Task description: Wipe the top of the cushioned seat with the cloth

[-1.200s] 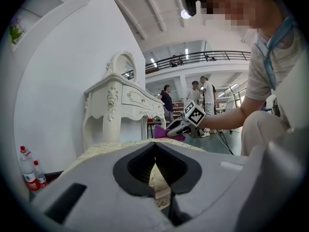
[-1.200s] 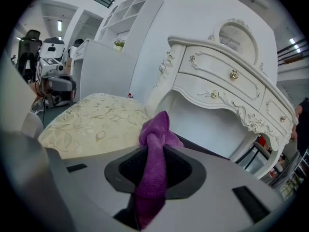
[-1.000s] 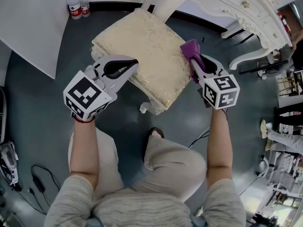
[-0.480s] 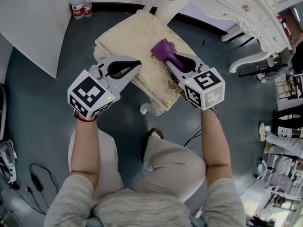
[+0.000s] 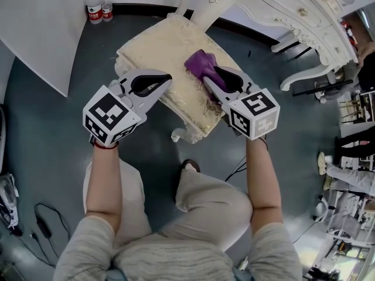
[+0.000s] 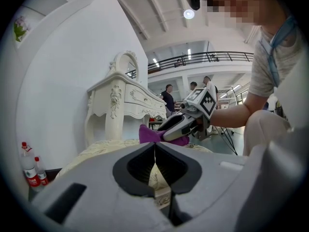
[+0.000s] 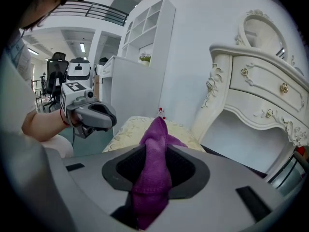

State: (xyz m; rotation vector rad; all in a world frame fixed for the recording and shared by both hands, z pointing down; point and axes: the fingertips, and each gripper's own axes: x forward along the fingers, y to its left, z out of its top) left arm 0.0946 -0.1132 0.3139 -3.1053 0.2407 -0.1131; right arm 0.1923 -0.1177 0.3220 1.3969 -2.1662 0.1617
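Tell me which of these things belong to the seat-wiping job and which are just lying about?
Belong to the job:
- cushioned seat
- purple cloth, on the seat
- right gripper, jaws just been opening, cloth between them
- left gripper, shut and empty, by the seat's edge

Just lying about:
- two water bottles
- white dressing table
- black cable

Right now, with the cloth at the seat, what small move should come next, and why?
Probably sweep the cloth leftward across the cushioned seat with a firm pinch. The cloth lies over only the seat's right part, with bare cushion to its left, and the right hand-held gripper has just been opening its jaws with the cloth between them.
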